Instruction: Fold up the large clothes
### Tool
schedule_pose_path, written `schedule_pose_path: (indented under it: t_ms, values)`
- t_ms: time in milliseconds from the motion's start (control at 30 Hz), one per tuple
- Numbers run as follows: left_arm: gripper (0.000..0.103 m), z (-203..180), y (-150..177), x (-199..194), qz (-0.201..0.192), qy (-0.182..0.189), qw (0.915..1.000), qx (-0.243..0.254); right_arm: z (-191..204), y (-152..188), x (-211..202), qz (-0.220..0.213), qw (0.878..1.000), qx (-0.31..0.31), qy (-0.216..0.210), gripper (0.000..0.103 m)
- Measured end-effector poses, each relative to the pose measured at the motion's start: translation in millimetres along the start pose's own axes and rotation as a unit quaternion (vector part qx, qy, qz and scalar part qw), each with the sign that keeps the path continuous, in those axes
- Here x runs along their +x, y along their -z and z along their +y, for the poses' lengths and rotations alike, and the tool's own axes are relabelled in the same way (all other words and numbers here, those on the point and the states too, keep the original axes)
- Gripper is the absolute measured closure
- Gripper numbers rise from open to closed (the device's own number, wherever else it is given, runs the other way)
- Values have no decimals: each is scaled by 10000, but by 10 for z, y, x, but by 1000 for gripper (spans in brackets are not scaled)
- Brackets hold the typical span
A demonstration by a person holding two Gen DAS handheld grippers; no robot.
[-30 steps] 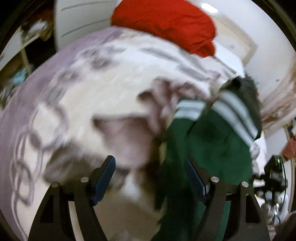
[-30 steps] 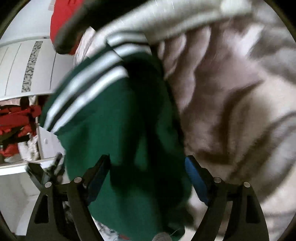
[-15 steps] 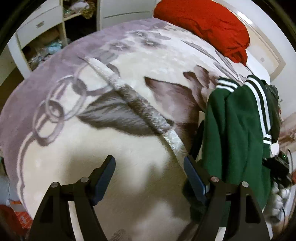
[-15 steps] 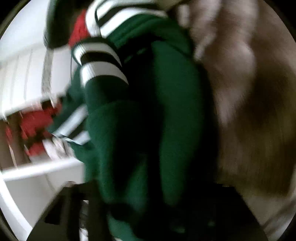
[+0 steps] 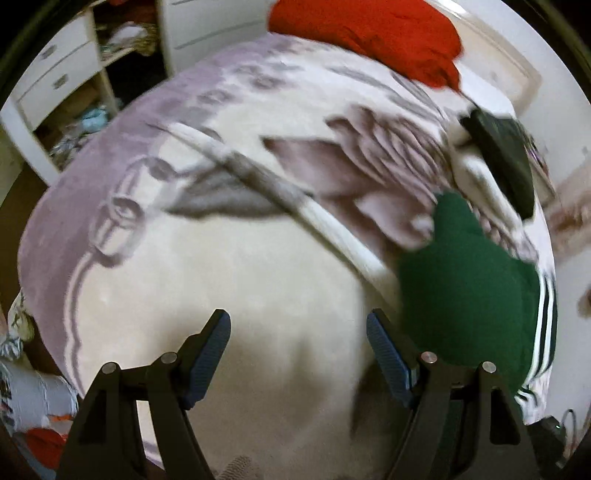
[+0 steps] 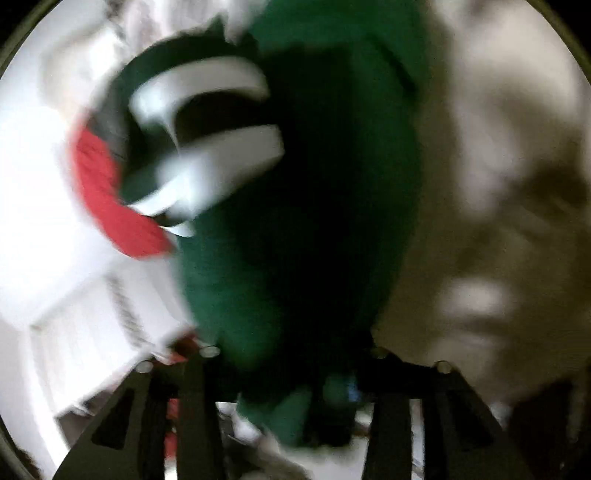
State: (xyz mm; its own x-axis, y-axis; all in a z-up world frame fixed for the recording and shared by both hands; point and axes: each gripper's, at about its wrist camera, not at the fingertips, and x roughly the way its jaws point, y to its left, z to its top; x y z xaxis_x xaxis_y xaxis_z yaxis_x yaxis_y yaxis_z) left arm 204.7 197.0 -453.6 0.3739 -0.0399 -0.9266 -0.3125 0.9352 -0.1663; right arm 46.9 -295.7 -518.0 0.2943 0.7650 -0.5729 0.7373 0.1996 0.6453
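Observation:
A green garment with white stripes (image 5: pixel 469 291) lies bunched at the right side of the bed, on a cream and purple blanket (image 5: pixel 221 240). My left gripper (image 5: pixel 299 354) is open and empty above the blanket, to the left of the garment. In the right wrist view the same green garment (image 6: pixel 295 221) fills the middle and hangs from between the fingers. My right gripper (image 6: pixel 291 373) is shut on it. This view is heavily blurred by motion.
A red pillow (image 5: pixel 369 33) lies at the head of the bed. A dark garment (image 5: pixel 506 162) lies at the bed's right edge. White drawers and open shelves (image 5: pixel 66 81) stand to the left. A wall is on the right.
The right gripper closed on the green garment and is swinging it. In the left view the garment dropped lower and bunched up. The left gripper stayed open and drew back over the blanket.

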Motion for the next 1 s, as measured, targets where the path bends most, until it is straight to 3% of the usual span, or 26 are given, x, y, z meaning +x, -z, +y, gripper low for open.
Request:
schedule_pose_path:
  t_ms: [100, 200, 267, 333, 467, 600, 633, 667, 700, 867, 967, 1000]
  values:
    - [28, -211, 115, 38, 139, 146, 9997, 155, 1, -74, -277, 342, 9968, -374, 614, 53]
    - [28, -395, 153, 43, 100, 255, 9993, 258, 319, -157, -820, 98, 9897, -1050, 970, 43]
    - [28, -489, 161, 69, 80, 252, 9992, 290, 681, -262, -1096, -135, 9794, -1639, 1168, 39]
    - [28, -548, 177, 120, 83, 192, 9993, 307, 1182, -467, -1210, -201, 9605, -2393, 1408, 35]
    - [28, -610, 210, 204, 93, 89, 9996, 231, 1858, -677, -785, 202, 9226, -3587, 1403, 31]
    - [28, -667, 243, 196, -2, -45, 9997, 243, 2026, -884, 60, 1210, 9008, -3866, 1566, 32]
    - [28, -680, 252, 196, -6, -71, 9997, 245, 2030, -908, 183, 1206, 8962, -3908, 1720, 36]
    - [28, -692, 256, 193, -3, -74, 9997, 237, 2057, -913, 249, 1221, 8936, -3971, 1699, 76]
    - [28, -693, 257, 195, 5, -50, 9997, 230, 2130, -888, 271, 1311, 8929, -3979, 1649, 98]
    - [28, -864, 247, 172, 32, 161, 9996, 237, 2749, -817, -370, 436, 9082, -3986, 1203, 100]
    - [27, -1016, 200, 158, -41, 382, 9986, 360, 3025, -1028, -529, 8, 8999, -4038, 1646, 101]
    - [21, -1076, 183, 194, -44, 417, 9982, 423, 3046, -1179, -468, -21, 8922, -4057, 1987, 101]
